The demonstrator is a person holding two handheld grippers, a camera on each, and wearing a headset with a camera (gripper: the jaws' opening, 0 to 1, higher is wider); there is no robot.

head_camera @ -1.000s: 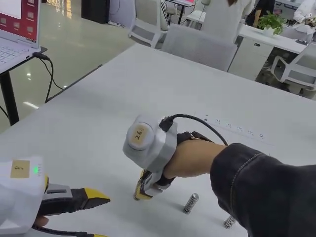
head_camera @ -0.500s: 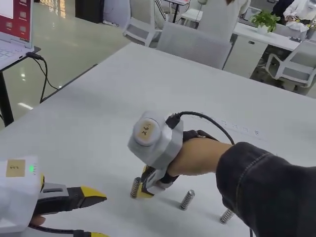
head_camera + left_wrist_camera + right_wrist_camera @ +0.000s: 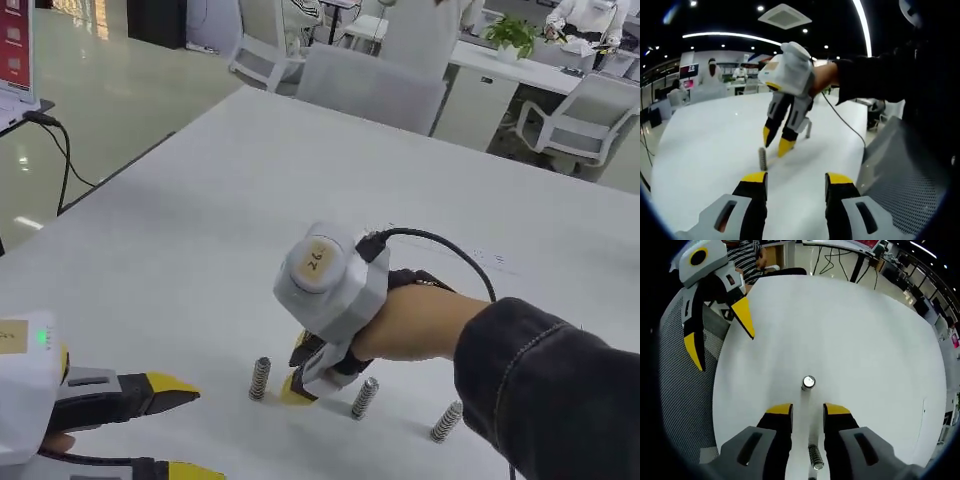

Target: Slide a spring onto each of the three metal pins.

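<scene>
Three springs stand upright on the white table [image 3: 200, 220]: the left spring [image 3: 259, 379], the middle spring [image 3: 364, 397] and the right spring [image 3: 446, 421]. From above, the left spring [image 3: 808, 383] shows a shiny metal pin end at its top. My right gripper [image 3: 300, 385] hangs tip-down between the left and middle springs, open by a narrow gap, holding nothing. Its own tips [image 3: 808, 411] sit just short of the left spring, and the middle spring [image 3: 815, 457] lies beneath them. My left gripper [image 3: 185, 430] stands open at the lower left, pointing at the left spring [image 3: 761, 159].
A black cable [image 3: 440, 245] runs from the right gripper across the table. Grey chairs [image 3: 370, 85] stand along the far edge. A laptop [image 3: 12, 50] sits on a stand off the table's left side. A dark sleeve [image 3: 550, 390] covers the lower right.
The right gripper has let go of the left spring and drawn back to the right; the spring now stands alone. The left gripper has held its place.
</scene>
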